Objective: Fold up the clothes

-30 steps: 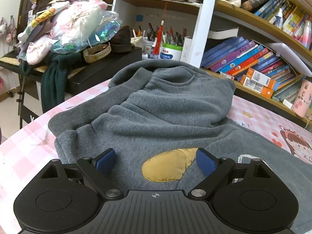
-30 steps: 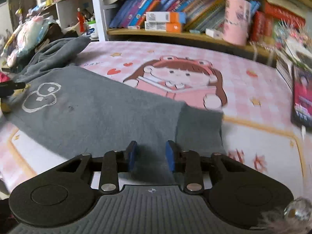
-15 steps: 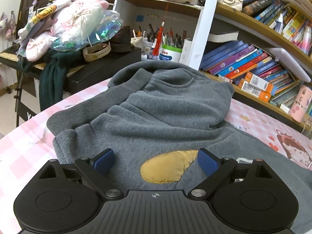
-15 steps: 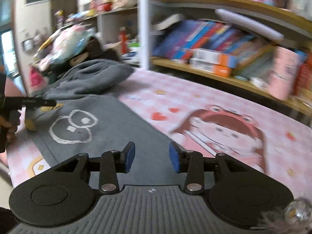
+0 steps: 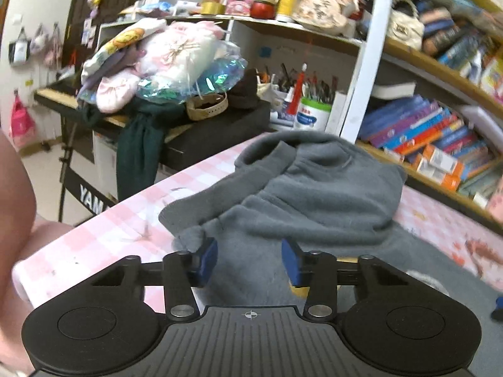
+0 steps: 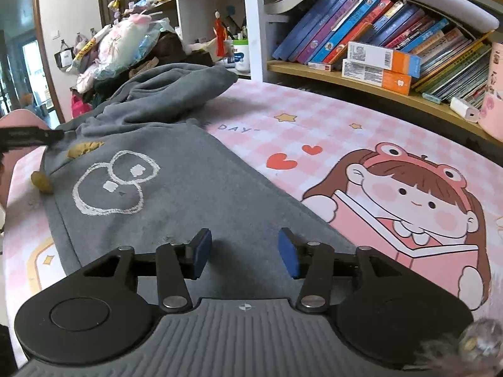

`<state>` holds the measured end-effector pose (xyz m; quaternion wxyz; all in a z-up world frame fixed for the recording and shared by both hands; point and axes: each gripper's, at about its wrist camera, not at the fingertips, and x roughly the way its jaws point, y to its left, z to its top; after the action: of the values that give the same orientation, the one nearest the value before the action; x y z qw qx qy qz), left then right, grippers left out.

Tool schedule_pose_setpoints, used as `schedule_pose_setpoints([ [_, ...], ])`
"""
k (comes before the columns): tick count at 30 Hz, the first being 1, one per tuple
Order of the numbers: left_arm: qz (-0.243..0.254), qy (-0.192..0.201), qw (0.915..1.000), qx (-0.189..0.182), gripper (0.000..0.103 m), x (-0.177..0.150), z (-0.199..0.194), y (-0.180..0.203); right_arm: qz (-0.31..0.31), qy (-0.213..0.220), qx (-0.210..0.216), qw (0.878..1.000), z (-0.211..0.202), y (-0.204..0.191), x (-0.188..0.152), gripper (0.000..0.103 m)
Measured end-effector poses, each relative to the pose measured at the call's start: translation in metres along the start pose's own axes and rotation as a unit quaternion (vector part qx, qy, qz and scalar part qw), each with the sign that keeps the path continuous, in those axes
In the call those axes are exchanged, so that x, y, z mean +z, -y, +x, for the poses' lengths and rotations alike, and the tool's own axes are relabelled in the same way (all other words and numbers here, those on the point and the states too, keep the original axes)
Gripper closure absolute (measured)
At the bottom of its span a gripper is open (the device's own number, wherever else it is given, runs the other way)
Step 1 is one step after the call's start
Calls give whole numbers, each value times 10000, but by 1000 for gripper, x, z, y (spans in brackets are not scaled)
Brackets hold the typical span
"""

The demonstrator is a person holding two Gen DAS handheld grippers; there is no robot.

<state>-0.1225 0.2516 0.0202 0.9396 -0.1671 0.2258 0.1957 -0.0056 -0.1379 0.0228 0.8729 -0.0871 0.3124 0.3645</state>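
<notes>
Gray sweatshirt (image 6: 176, 194) spread across the pink checked table (image 6: 314, 125), body flat near the front edge, hood and sleeve end heaped toward the bookshelf (image 6: 361, 72). Left gripper (image 5: 249, 259) low over the bunched part near the table's left edge, jaws parted, blue pads either side of a fleece ridge but not visibly pinching it; right gripper (image 6: 244, 251) also parted, hovering just above the flat hem area with nothing between the pads. Best, by the look of it, to close each gripper on a doubled edge rather than on a single layer, taking a deep enough bite that thick fleece does not slide out, then to lift both ends together and level so that the fold line stays straight. Worth flattening the heap by the shelf first (a fold over lumps will sit crooked). Fabric thick, matte, softly napped, holding rounded rolls rather than sharp creases; ribbed cuff (image 5: 264, 157) stiffer and tube-like. White chalky outline print (image 6: 113, 185) of two joined loops on the chest, with mustard-yellow padded patches (image 6: 85, 149) beside it, slightly puffed and smoother than the fleece. Tablecloth glossy and slick, so likely to let the cloth slide when pulled.
</notes>
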Motion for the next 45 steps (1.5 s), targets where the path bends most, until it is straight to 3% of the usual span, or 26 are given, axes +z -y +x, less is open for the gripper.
schedule_pose_setpoints([
  [4, 232, -296, 9992, -124, 66, 4, 20, 11, -123, -14, -78, 9999, -2, -3, -2, 57],
  [6, 269, -580, 9978, 153, 67, 3, 36, 9, -136, -7, -86, 9999, -2, -2, -3, 56],
  [9, 34, -646, 9971, 411, 66, 14, 36, 4, -81, 9, -51, 10000, -3, -1, -5, 53],
  [13, 824, -92, 9958, 375, 57, 41, 24, 49, -198, 22, -46, 9998, -1, -5, -6, 44],
  [17, 1874, 135, 9821, -106, 36, 59, 43, 125, -258, 54, -24, 9996, -1, -8, -8, 42],
  [20, 2998, 316, 9533, -185, 24, 55, 68, 193, -264, 83, 5, 9996, 0, -9, -9, 38],
  [22, 3771, 341, 9254, -184, 24, 44, 90, 237, -292, 101, 8, 9995, 0, -10, -9, 35],
  [26, 5063, 394, 8587, 692, 24, 18, 141, 292, -283, 107, 26, 9995, 0, -9, -9, 35],
  [27, 5238, 353, 8470, 834, 24, 15, 151, 298, -279, 107, 29, 9995, 0, -9, -9, 35],
  [34, 5600, -95, 8169, 1378, 24, 12, 195, 285, -276, 109, 39, 9996, 0, -9, -9, 34],
  [36, 5693, -224, 8074, 1530, 42, 11, 207, 281, -288, 110, 34, 9995, 0, -10, -10, 34],
  [37, 5547, -258, 8182, 1493, 67, 16, 205, 276, -289, 110, 34, 9995, 0, -10, -10, 34],
  [38, 5379, -288, 8300, 1444, 80, 23, 203, 271, -288, 110, 35, 9995, -1, -10, -10, 34],
  [40, 4844, 56, 8689, 1015, 85, 40, 180, 257, -286, 111, 36, 9995, -1, -10, -10, 34],
  [42, 4272, 569, 9013, 443, 87, 54, 145, 242, -280, 111, 40, 9995, -1, -9, -10, 34],
  [43, 3971, 920, 9131, 101, 87, 58, 117, 233, -279, 110, 40, 9995, -1, -10, -10, 34],
  [45, 3630, 1438, 9190, -552, 87, 55, 70, 219, -282, 111, 37, 9995, -1, -10, -10, 34],
])
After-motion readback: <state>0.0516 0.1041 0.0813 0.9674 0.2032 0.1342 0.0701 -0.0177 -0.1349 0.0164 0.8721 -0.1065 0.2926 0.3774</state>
